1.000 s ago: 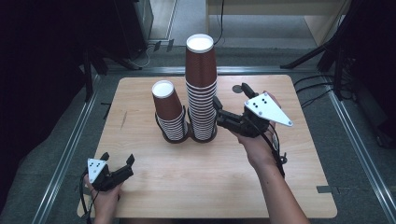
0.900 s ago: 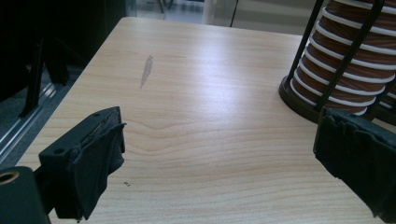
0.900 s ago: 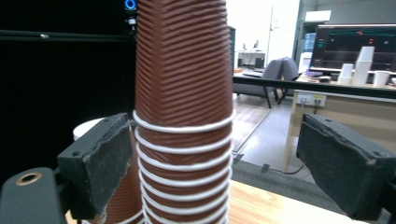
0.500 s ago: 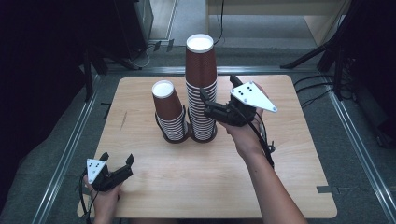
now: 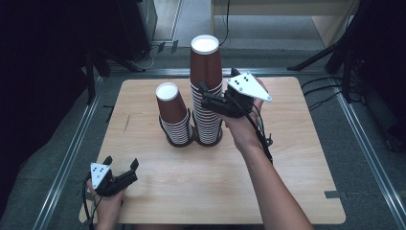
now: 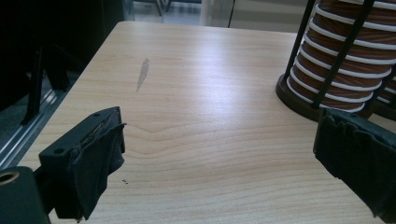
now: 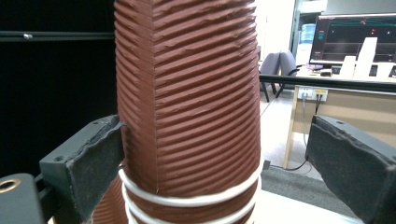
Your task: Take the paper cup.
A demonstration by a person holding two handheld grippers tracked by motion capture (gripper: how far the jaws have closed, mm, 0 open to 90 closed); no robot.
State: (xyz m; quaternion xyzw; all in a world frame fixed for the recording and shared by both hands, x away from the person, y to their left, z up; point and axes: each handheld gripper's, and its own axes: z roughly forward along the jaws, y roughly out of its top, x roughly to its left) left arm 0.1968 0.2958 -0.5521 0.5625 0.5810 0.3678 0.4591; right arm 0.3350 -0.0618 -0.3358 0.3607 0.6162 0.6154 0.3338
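Tall cup stack [image 5: 207, 91] between your right gripper's [image 5: 207, 98] spread jaws

The stack stood upright on the worktop [image 5: 268, 191], its top cup [image 7: 187, 93] between that gripper's jaws, which had just been opening; the left pad [image 7: 95, 163] sat just beside the ribbed wall, the right one stood well clear. A shorter stack [image 5: 173, 115] stood just beyond it. Your left gripper [image 5: 120, 171] rested released, well apart from both stacks.

Two cup stacks stood side by side mid-table [image 5: 287, 191], touching at the base: short stack [image 5: 173, 115] left, tall stack [image 5: 207, 91] right. Right gripper [image 5: 207, 96] sat against the tall stack's right side. Left gripper [image 5: 122, 167] lay near the front-left edge.
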